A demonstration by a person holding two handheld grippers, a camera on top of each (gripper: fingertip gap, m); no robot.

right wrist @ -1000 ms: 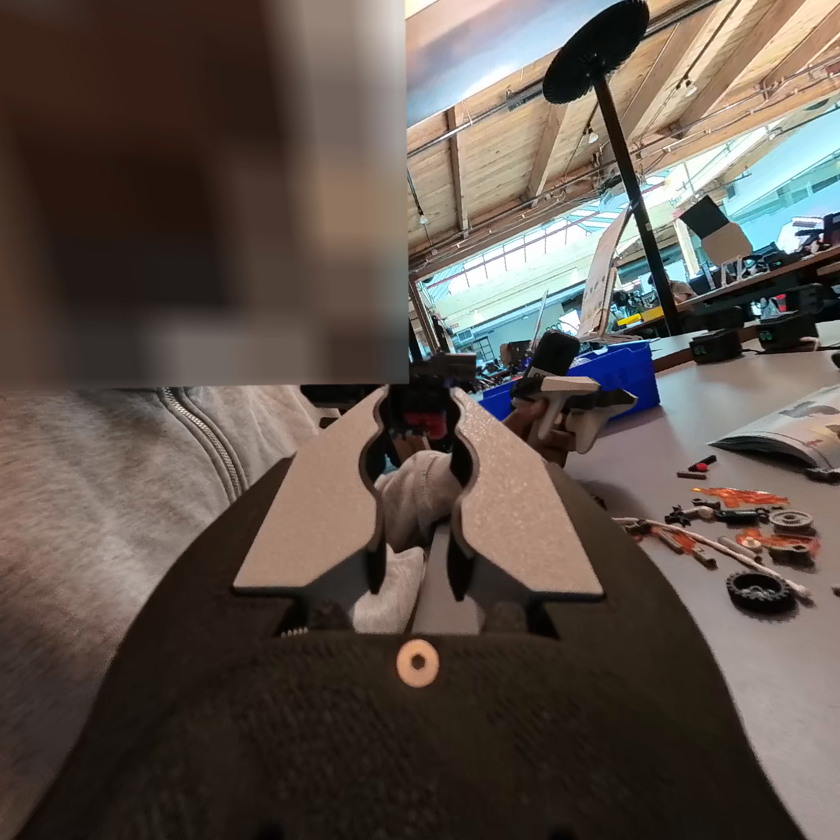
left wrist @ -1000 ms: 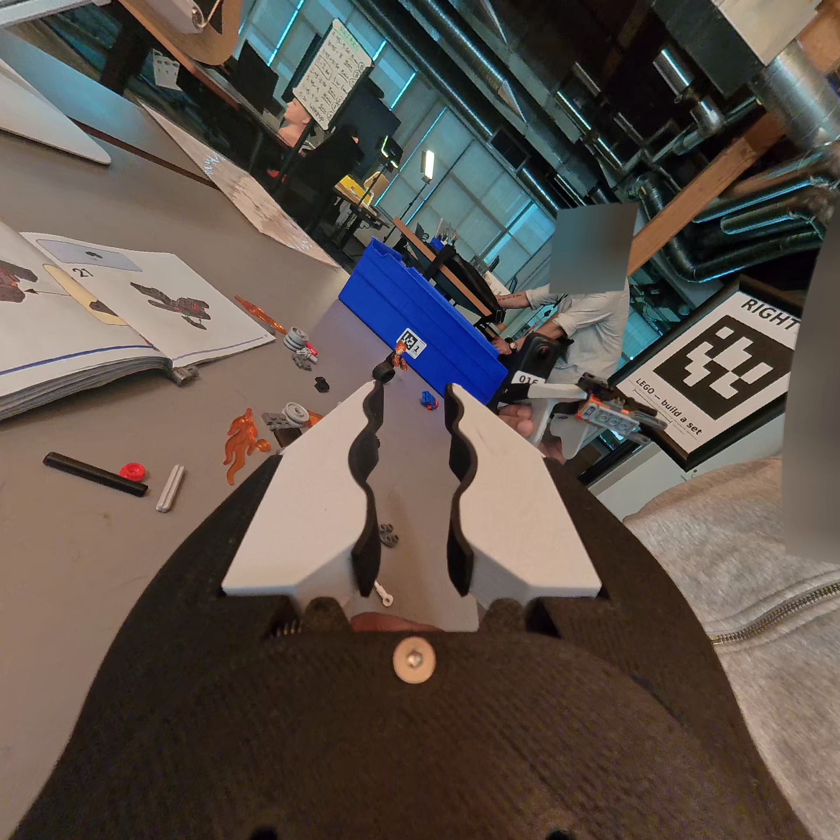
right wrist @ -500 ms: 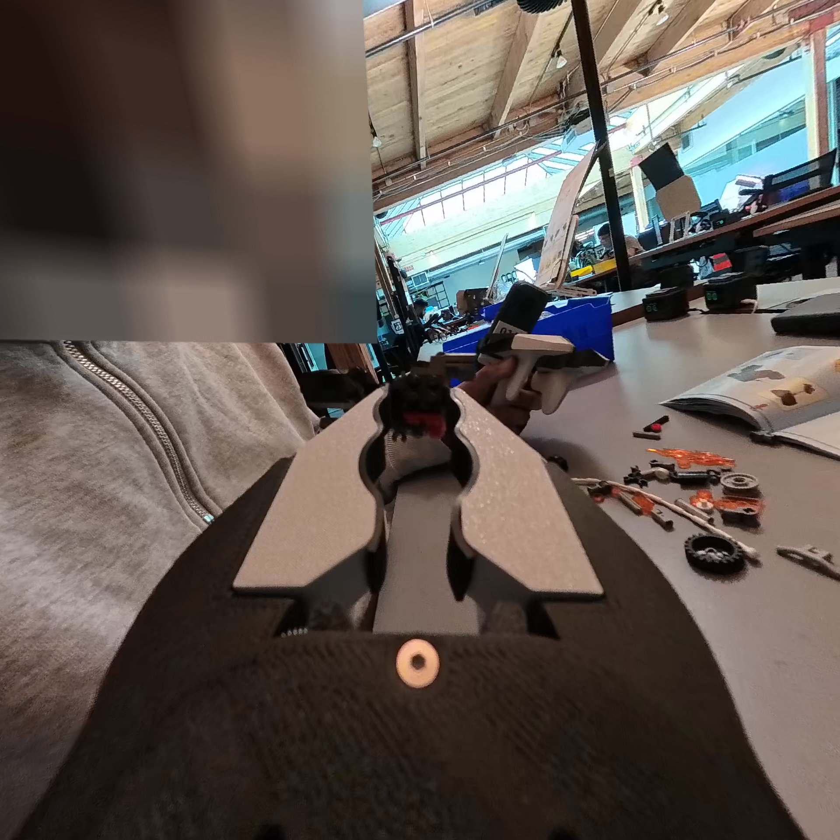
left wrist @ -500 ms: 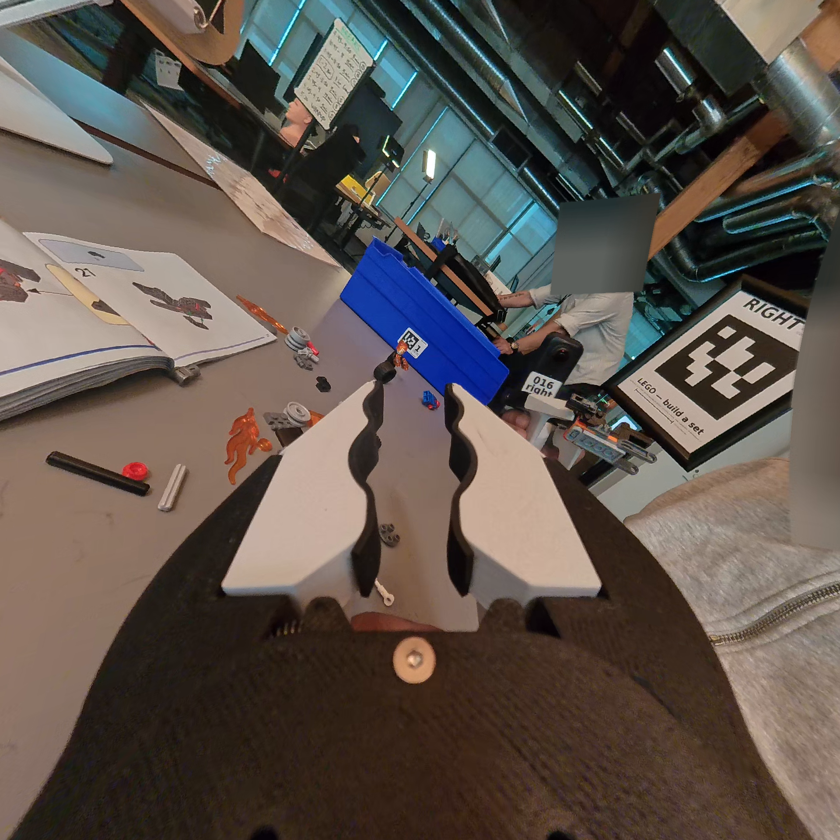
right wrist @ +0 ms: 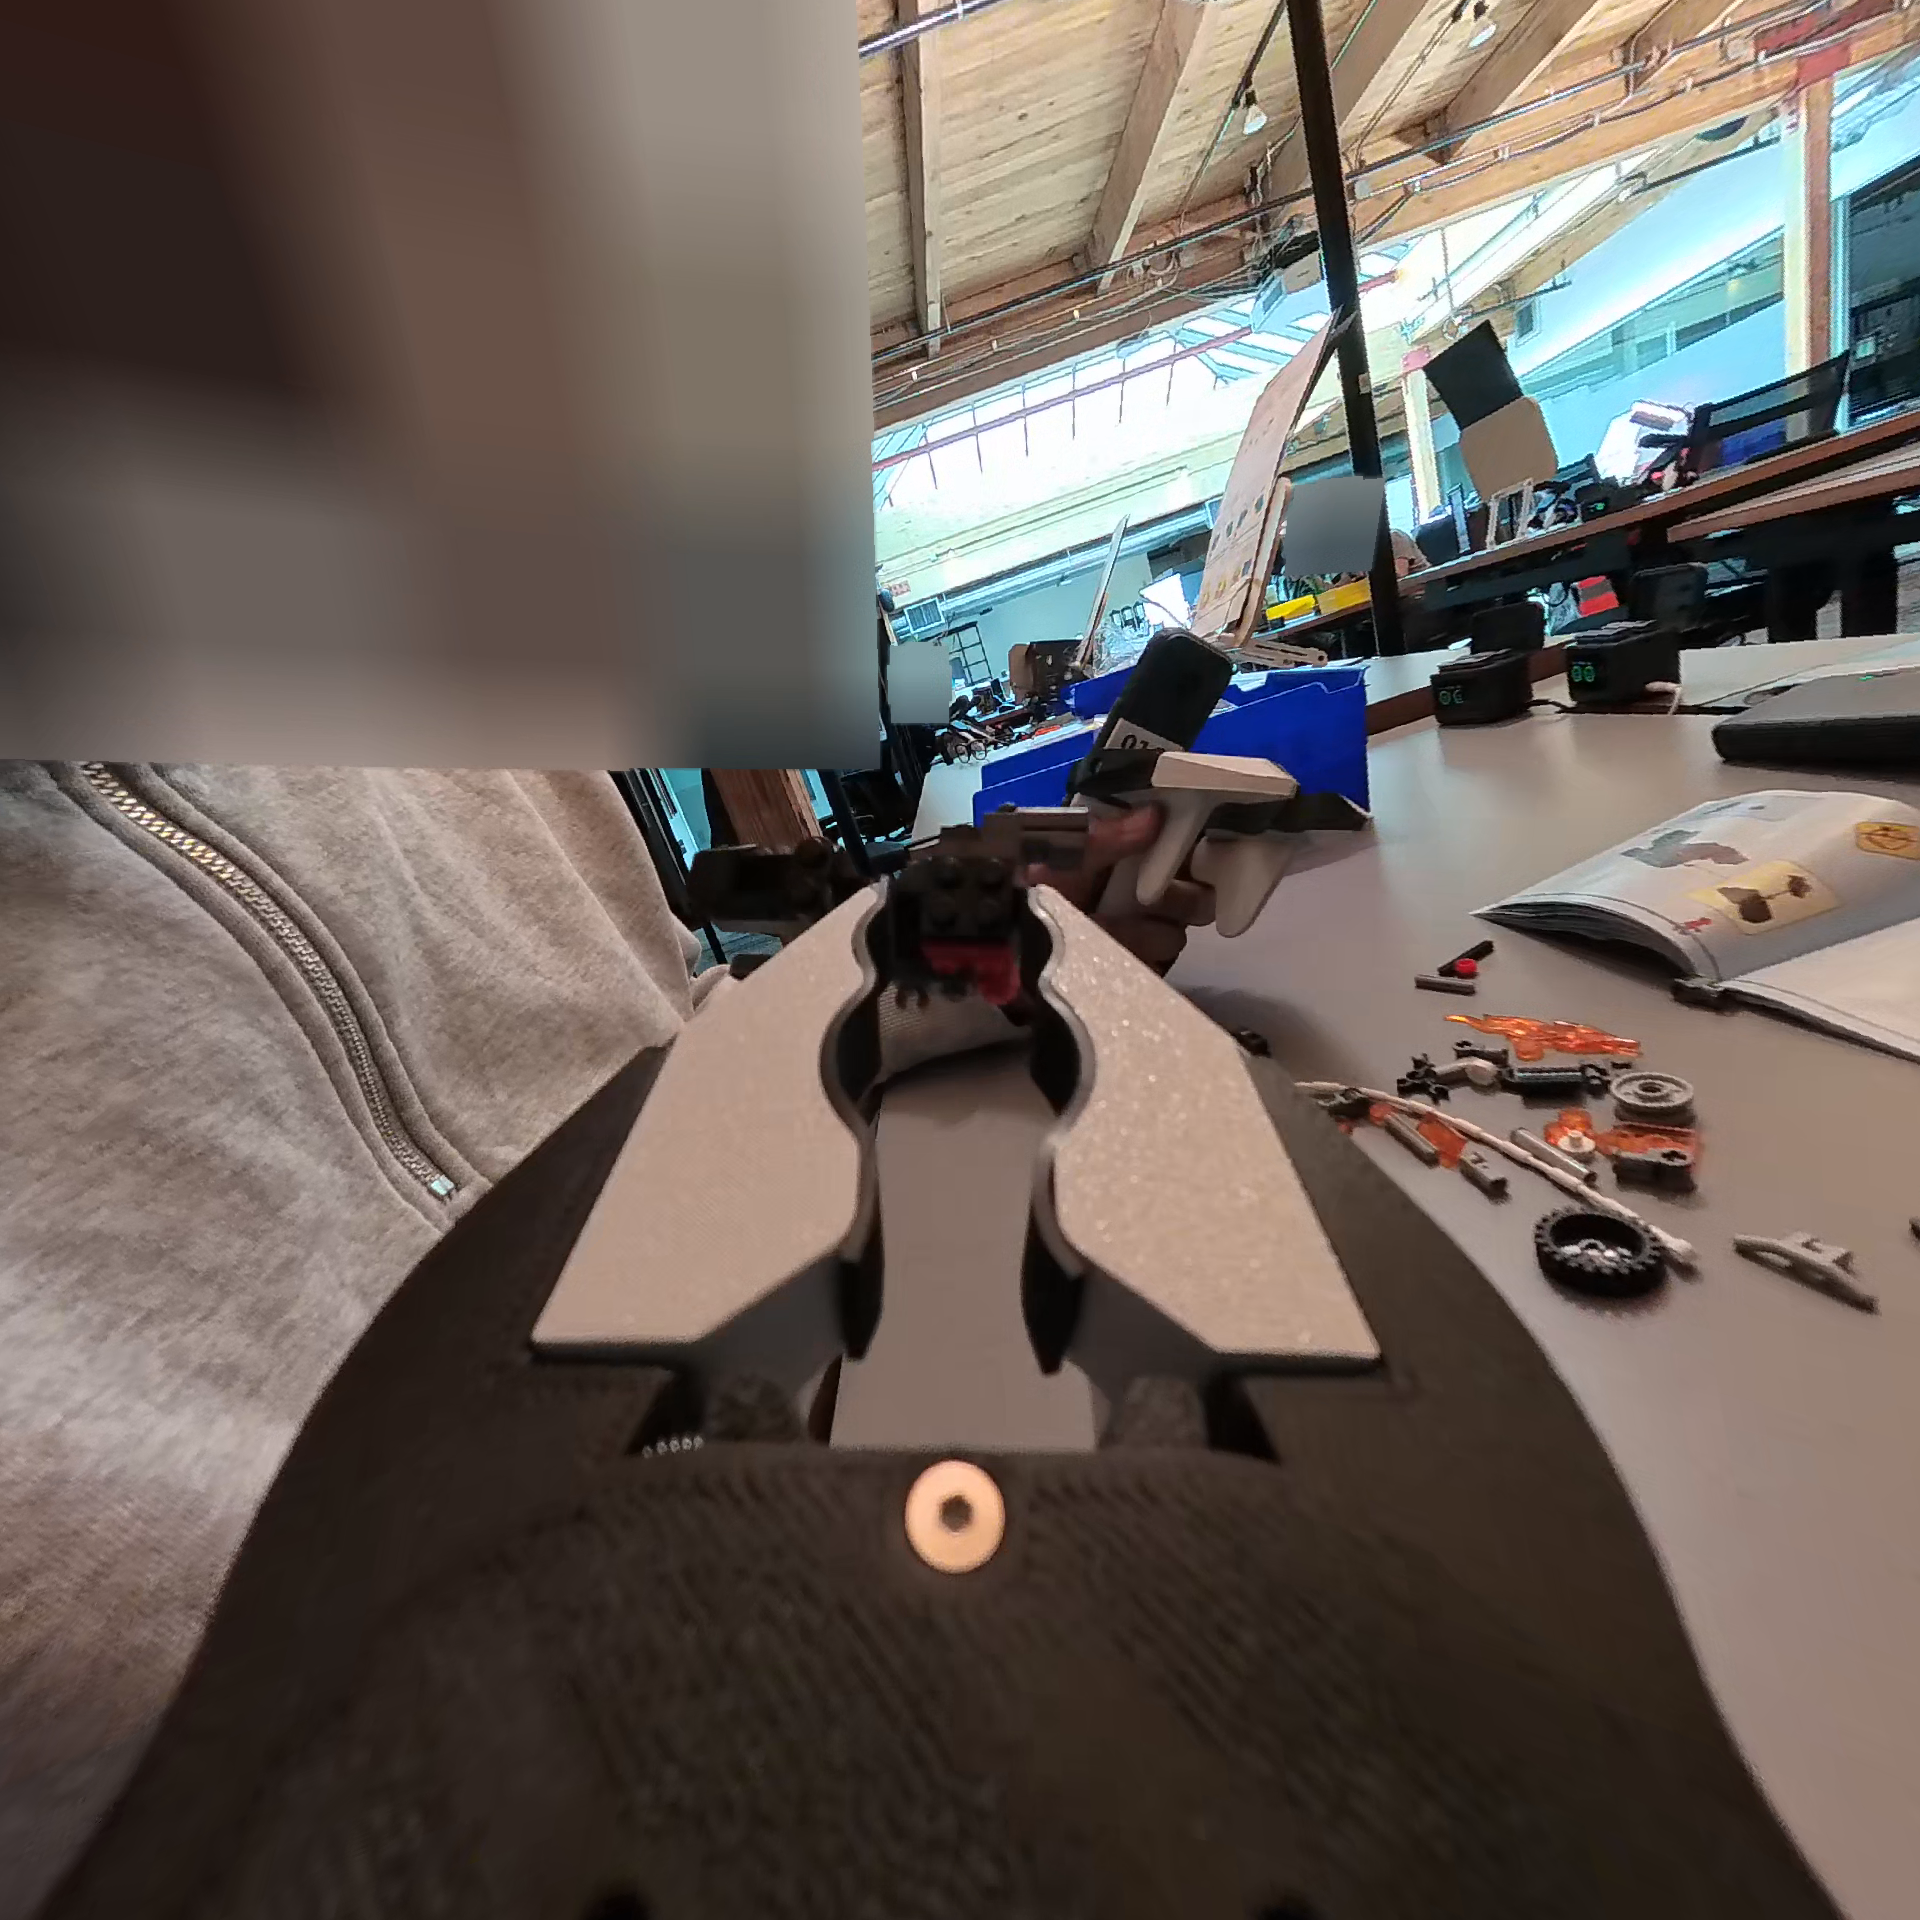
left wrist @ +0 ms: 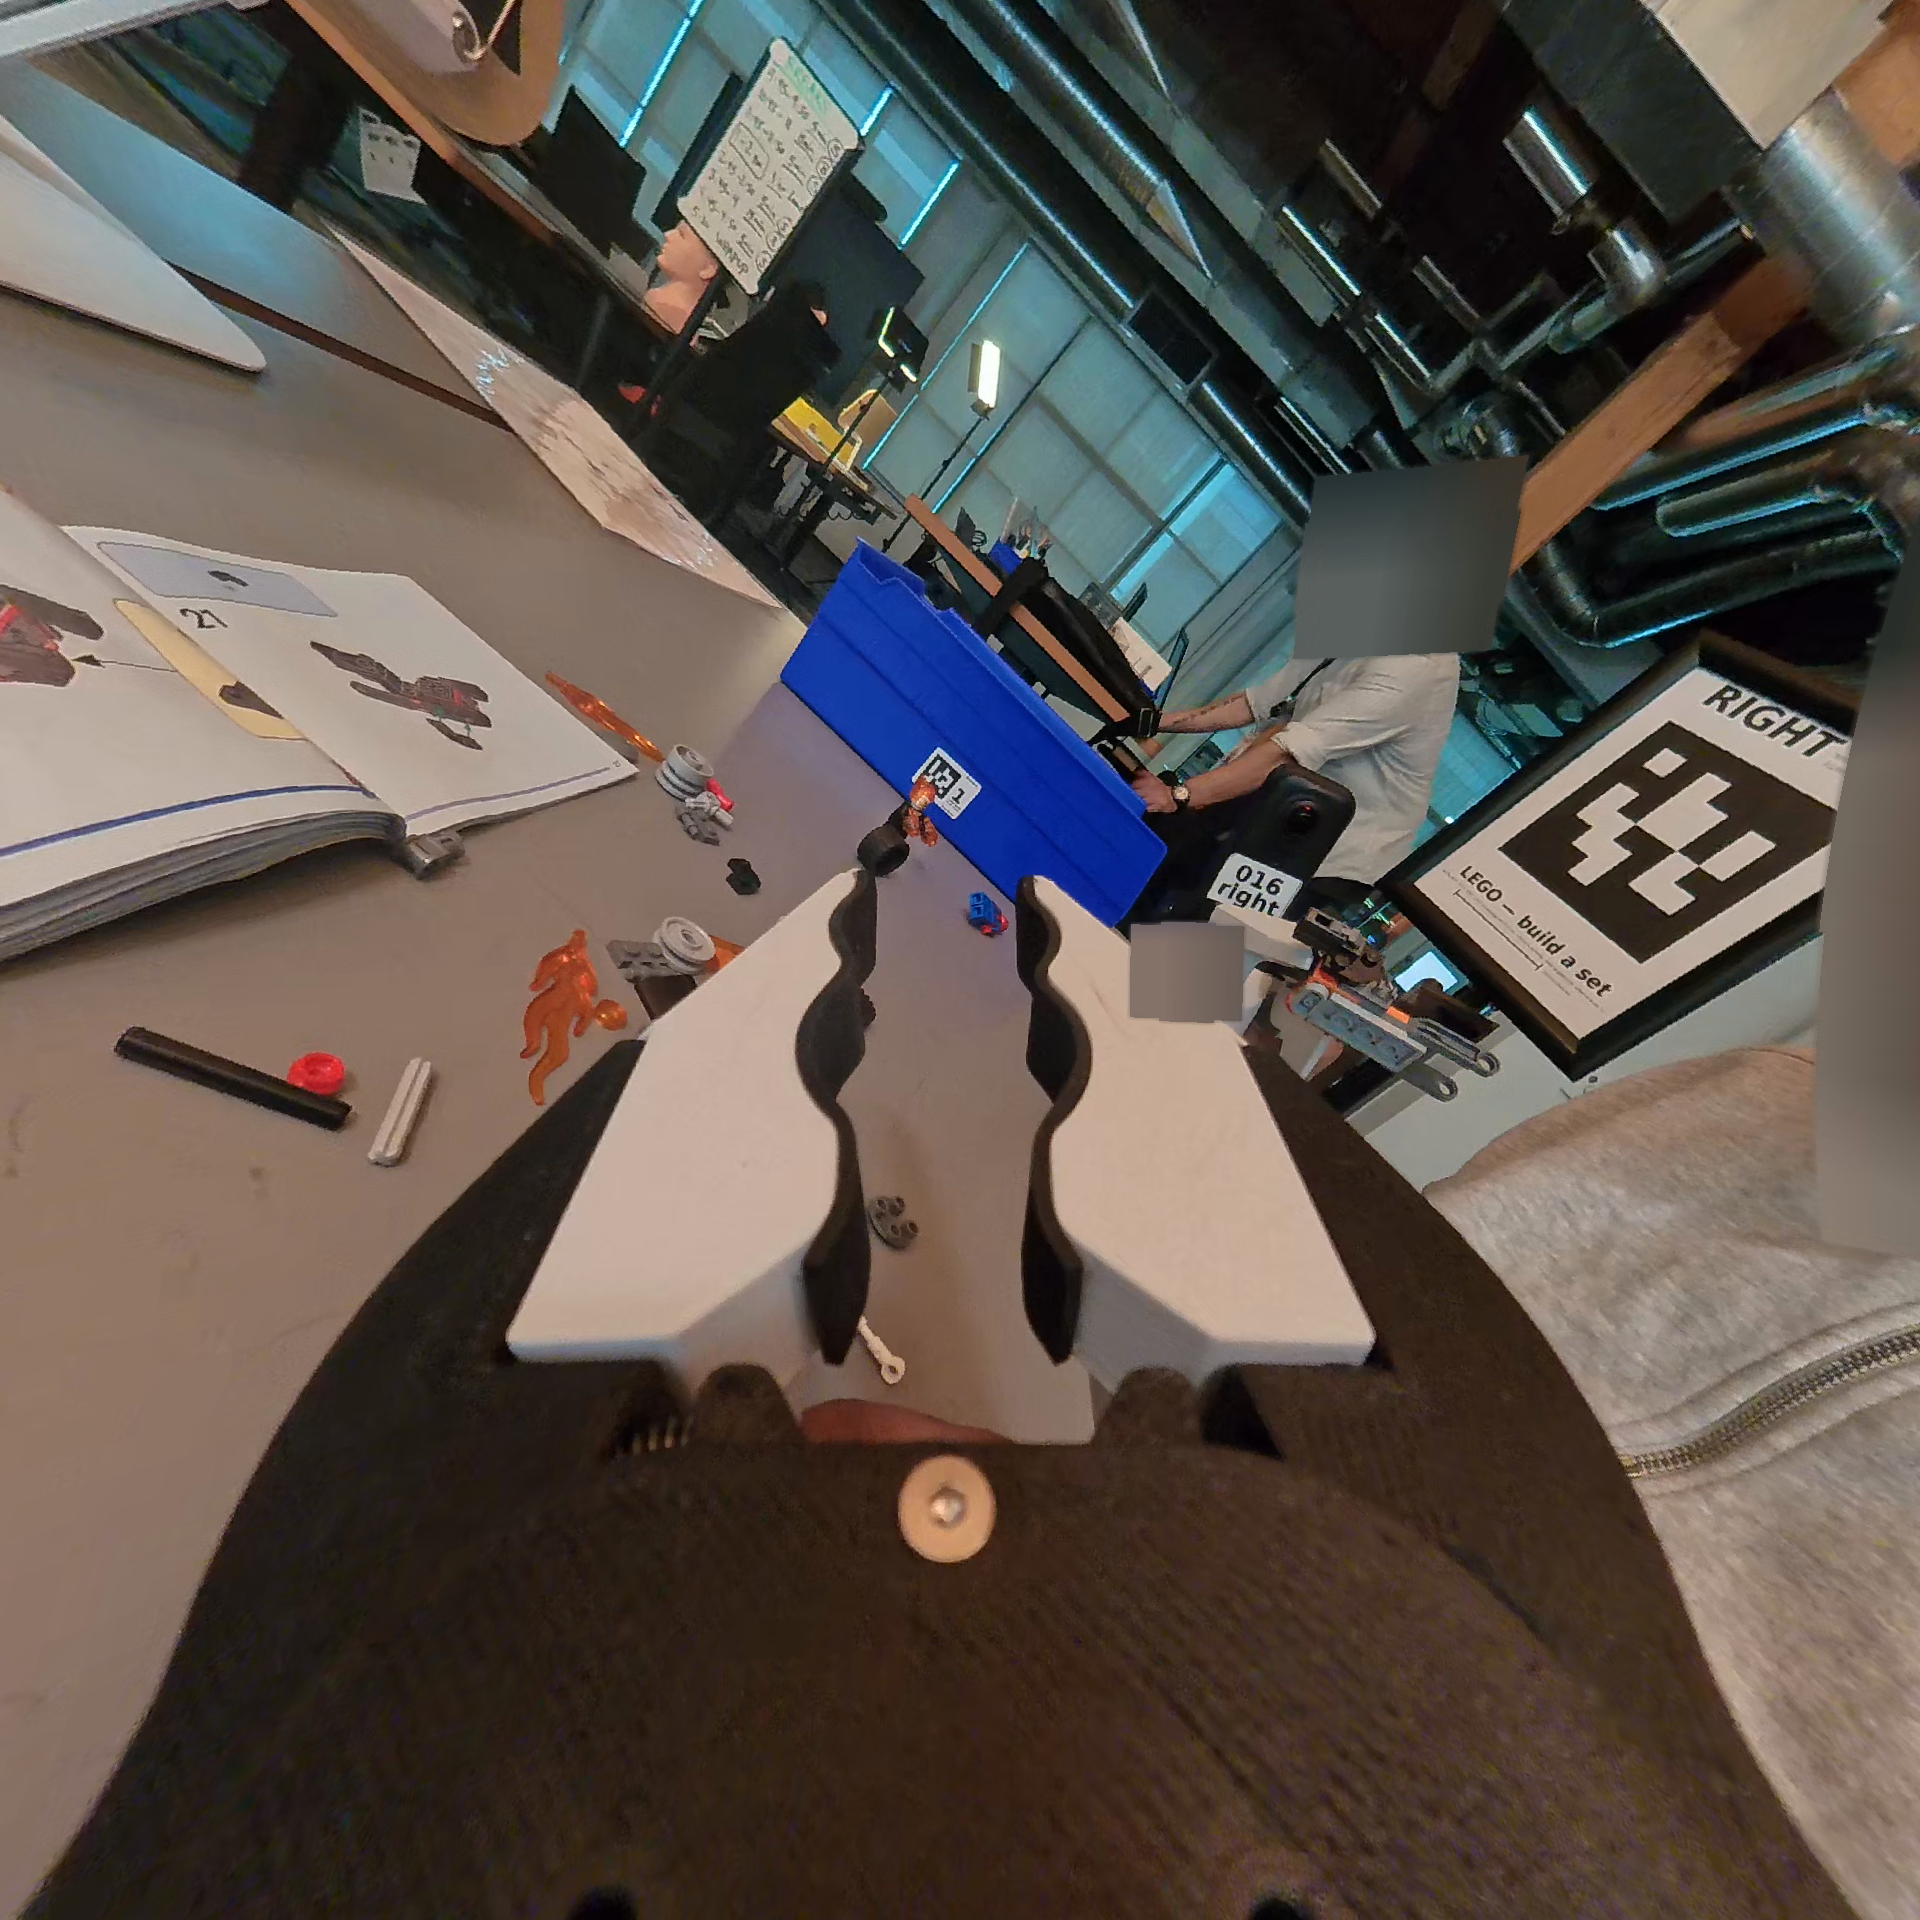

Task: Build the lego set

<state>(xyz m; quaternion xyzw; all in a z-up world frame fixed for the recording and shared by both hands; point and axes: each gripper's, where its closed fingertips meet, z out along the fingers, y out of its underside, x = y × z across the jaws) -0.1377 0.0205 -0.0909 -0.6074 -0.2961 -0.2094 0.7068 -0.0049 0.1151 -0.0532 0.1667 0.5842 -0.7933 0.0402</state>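
The open instruction booklet (left wrist: 260, 727) runs off the left edge of the left wrist view, the small grey and orange pieces (right wrist: 1621, 1122) near the desk's (right wrist: 1558, 1558) right side are too small to identify, and the black-and-red lego assembly (right wrist: 956, 935) is blurred.

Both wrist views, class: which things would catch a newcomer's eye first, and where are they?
The right gripper holds a black-and-red lego assembly at its fingertips, off the table. The left gripper hangs open over the grey table. Left of it, orange flame pieces lie below an open instruction booklet.
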